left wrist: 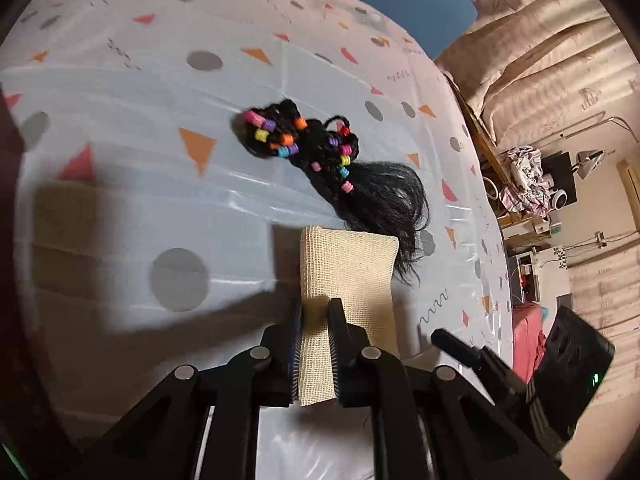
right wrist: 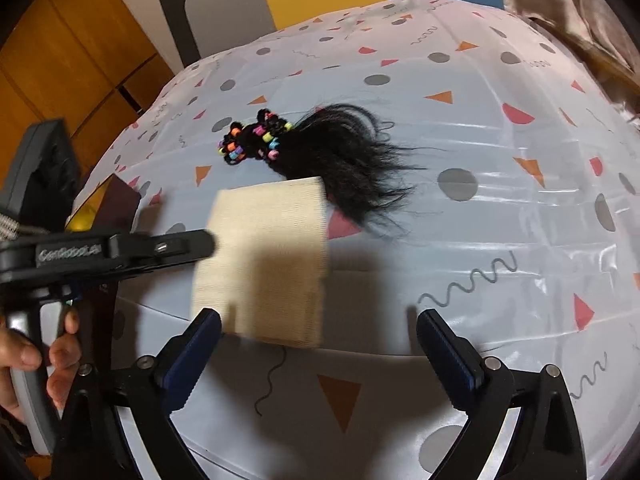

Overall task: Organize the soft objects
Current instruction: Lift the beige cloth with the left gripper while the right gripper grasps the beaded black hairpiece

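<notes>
My left gripper point(left wrist: 316, 312) is shut on a folded beige mesh cloth point(left wrist: 348, 268) and holds it above the table. The same cloth point(right wrist: 268, 256) shows in the right wrist view, with the left gripper point(right wrist: 200, 246) clamping its left edge. A black hair bundle with coloured beads point(left wrist: 332, 160) lies on the table beyond the cloth; it also shows in the right wrist view point(right wrist: 320, 148). My right gripper point(right wrist: 318, 344) is open and empty, just in front of the cloth's near edge.
The table has a white plastic cover point(right wrist: 500, 240) with grey dots and orange and pink triangles. Beige curtains point(left wrist: 560, 60) and cluttered shelves point(left wrist: 528, 184) stand to the right. Wooden cabinets point(right wrist: 72, 60) and a dark chair back point(right wrist: 180, 20) are at the left.
</notes>
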